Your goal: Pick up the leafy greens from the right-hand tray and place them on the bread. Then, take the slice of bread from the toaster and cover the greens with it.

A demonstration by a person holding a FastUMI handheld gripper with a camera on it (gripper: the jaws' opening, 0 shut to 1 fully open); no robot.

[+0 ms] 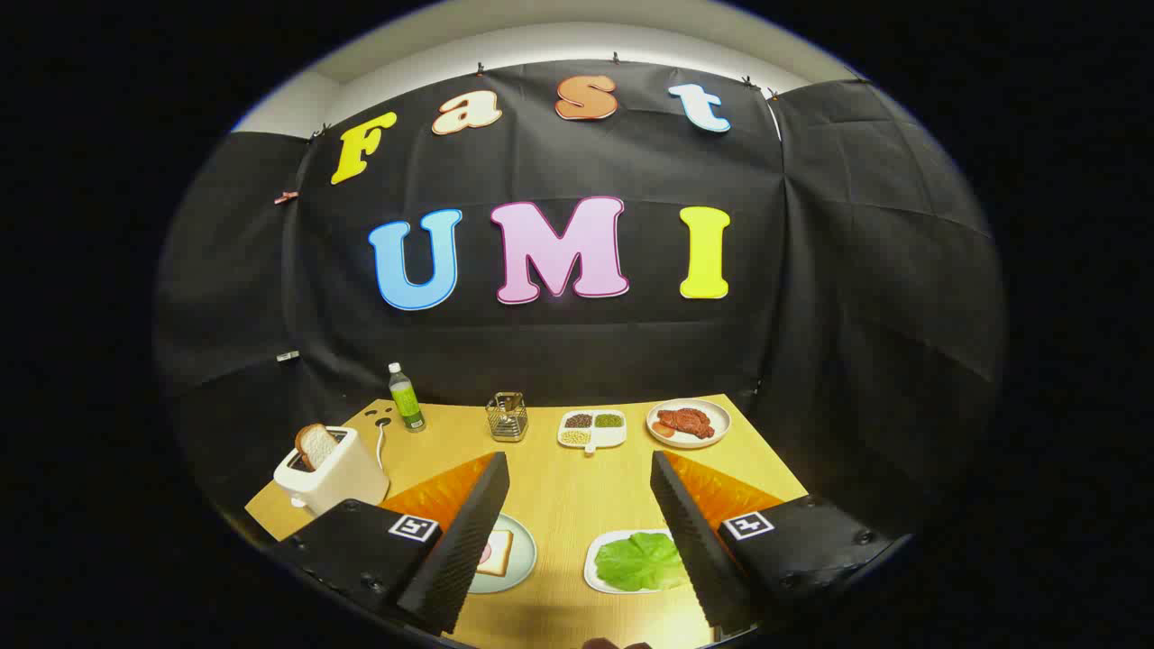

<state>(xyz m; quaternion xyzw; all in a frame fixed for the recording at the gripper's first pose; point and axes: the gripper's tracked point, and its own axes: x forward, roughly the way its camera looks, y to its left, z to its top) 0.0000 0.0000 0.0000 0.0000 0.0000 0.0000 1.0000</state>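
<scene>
Gripper view: nothing is being grasped by the spread black gripper; flat green leafy greens are lying untouched in their white tray, the toaster's bread slice unmoved.

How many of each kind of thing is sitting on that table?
Dishes: 4 (bread plate, greens tray, meat plate, divided dish)
Toaster: 1
Bottle: 1
Wire holder: 1
Total: 7
The gripper is open, holding nothing.
</scene>
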